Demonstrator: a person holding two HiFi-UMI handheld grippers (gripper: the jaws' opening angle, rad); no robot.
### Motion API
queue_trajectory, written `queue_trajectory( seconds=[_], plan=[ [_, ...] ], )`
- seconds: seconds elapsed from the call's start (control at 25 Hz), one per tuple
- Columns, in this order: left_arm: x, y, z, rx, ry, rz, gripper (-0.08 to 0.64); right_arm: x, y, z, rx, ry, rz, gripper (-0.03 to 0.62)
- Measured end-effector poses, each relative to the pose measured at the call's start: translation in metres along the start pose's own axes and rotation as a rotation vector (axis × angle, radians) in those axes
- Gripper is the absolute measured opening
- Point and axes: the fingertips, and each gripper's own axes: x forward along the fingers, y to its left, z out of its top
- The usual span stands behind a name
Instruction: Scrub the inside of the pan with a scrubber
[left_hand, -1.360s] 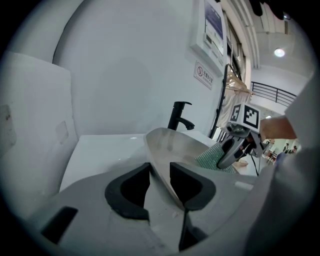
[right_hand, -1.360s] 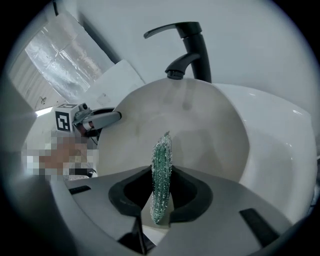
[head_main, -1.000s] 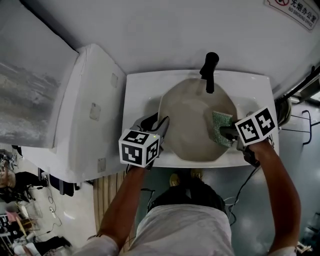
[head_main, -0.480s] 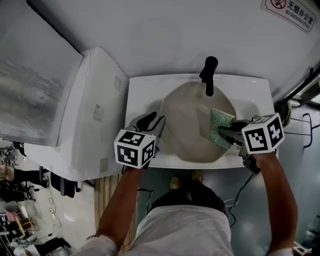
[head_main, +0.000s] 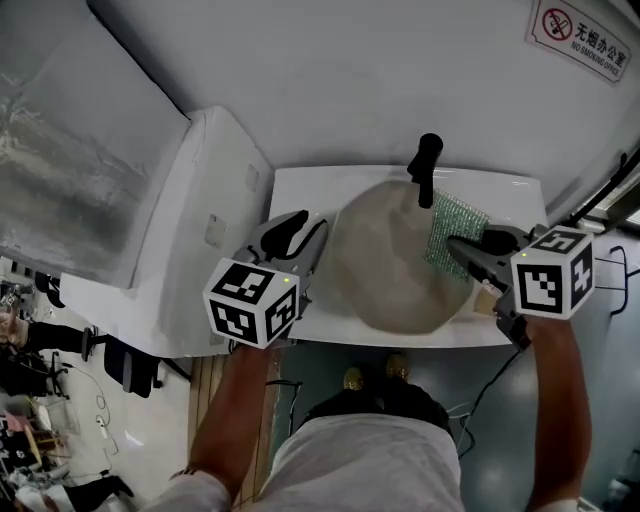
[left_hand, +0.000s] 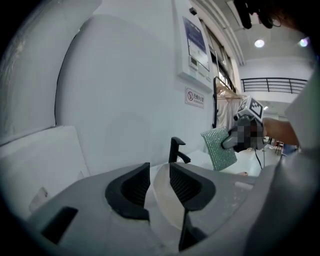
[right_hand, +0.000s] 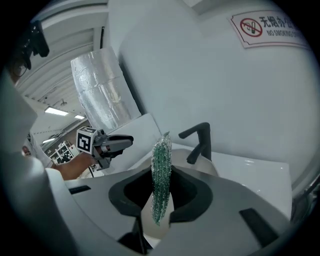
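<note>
Now the left gripper (head_main: 312, 222), jaws half closed, pinches the rim of the pan (head_main: 385, 270) over the sink (head_main: 300, 190). The right gripper (head_main: 457, 246) clamps the green scrubber (head_main: 452, 225) at the pan's right side. I think hard scrubbing could twist the pan out of this thin rim grip.

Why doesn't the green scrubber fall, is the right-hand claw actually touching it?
Touching. The right gripper view shows the right gripper with both jaws pressed against the scrubber, which stands on edge between them with no gap on either side.
</note>
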Motion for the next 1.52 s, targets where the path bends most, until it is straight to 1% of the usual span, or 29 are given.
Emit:
queue_trajectory(
  seconds=[0.24,0.44,0.64,0.84,1.0,1.16,1.32,1.52],
  plan=[
    [-0.009,-0.013,0.038,0.029,-0.094,-0.027,0.124,-0.019,0.010,0.032,-0.088,-0.105,-0.042,0.080],
    [-0.017,-0.026,0.064,0.027,-0.176,-0.058,0.115,-0.029,0.022,0.053,-0.172,-0.219,-0.068,0.080],
    [-0.026,-0.047,0.087,0.046,-0.277,-0.109,0.110,-0.042,0.043,0.069,-0.247,-0.346,-0.055,0.080],
    [-0.041,-0.069,0.108,0.077,-0.393,-0.160,0.108,-0.056,0.062,0.075,-0.290,-0.458,-0.032,0.080],
    [-0.050,-0.084,0.118,0.096,-0.464,-0.197,0.097,-0.066,0.073,0.079,-0.318,-0.556,-0.013,0.080],
    [-0.057,-0.096,0.124,0.109,-0.521,-0.228,0.076,-0.075,0.088,0.084,-0.381,-0.643,0.012,0.080],
    [-0.061,-0.102,0.126,0.109,-0.548,-0.237,0.066,-0.080,0.100,0.085,-0.435,-0.686,0.022,0.080],
    [-0.067,-0.108,0.127,0.107,-0.588,-0.255,0.050,-0.085,0.108,0.086,-0.463,-0.738,0.032,0.080]
  ],
)
